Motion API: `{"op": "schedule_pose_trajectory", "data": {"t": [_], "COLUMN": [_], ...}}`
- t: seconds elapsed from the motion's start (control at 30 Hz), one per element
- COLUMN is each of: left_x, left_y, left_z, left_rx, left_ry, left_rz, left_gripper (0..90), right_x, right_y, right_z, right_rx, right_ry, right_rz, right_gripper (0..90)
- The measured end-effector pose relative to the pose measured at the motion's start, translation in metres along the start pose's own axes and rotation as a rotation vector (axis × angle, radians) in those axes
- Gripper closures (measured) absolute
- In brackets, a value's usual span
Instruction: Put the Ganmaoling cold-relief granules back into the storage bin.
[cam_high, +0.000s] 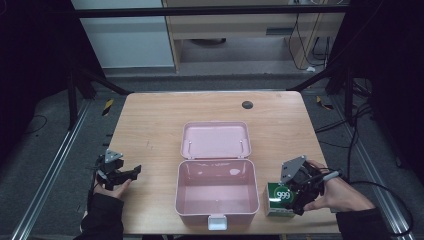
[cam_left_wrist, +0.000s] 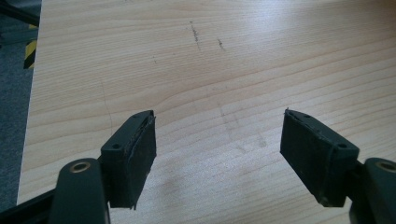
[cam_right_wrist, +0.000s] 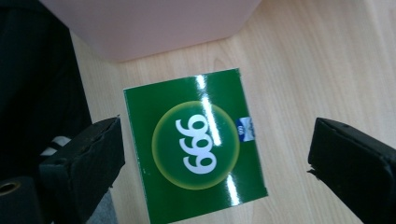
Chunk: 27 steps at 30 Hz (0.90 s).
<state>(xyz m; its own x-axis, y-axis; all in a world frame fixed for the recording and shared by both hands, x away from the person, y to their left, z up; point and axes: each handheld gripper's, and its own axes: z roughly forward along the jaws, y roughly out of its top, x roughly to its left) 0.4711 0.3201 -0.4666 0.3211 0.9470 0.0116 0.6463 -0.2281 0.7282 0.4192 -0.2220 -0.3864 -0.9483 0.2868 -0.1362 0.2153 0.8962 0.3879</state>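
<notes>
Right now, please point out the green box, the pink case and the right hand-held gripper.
Green box (cam_right_wrist: 196, 144), right gripper view, on its round logo.
Pink case (cam_high: 218, 207), high view, on its front rim.
Right hand-held gripper (cam_right_wrist: 215, 156), right gripper view, midway between its jaws.

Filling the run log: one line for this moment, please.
left gripper: open, over bare table | right gripper: open, above green 999 box | pink case: open, empty

Light wooden table (cam_high: 150, 125), grey carpeted floor (cam_high: 45, 150), pale wooden cabinet (cam_high: 225, 30) behind, dark surroundings, cables (cam_high: 360, 125) trailing right
</notes>
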Motion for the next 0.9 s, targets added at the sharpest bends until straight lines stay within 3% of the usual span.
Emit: {"op": "schedule_pose_trajectory", "data": {"t": [0.37, 0.9], "left_x": [-0.001, -0.001], "left_y": [0.000, 0.000], "left_z": [0.001, 0.002], "left_rx": [0.000, 0.007], "left_ry": [0.000, -0.001], "left_rz": [0.002, 0.007], "left_gripper": [26.3, 26.5], "right_x": [0.003, 0.000], "right_y": [-0.001, -0.005], "right_z": [0.017, 0.043], "right_rx": [0.033, 0.085], "right_ry": [0.044, 0.080], "right_rz": [-0.039, -0.042], "right_gripper": [2.4, 3.2]}}
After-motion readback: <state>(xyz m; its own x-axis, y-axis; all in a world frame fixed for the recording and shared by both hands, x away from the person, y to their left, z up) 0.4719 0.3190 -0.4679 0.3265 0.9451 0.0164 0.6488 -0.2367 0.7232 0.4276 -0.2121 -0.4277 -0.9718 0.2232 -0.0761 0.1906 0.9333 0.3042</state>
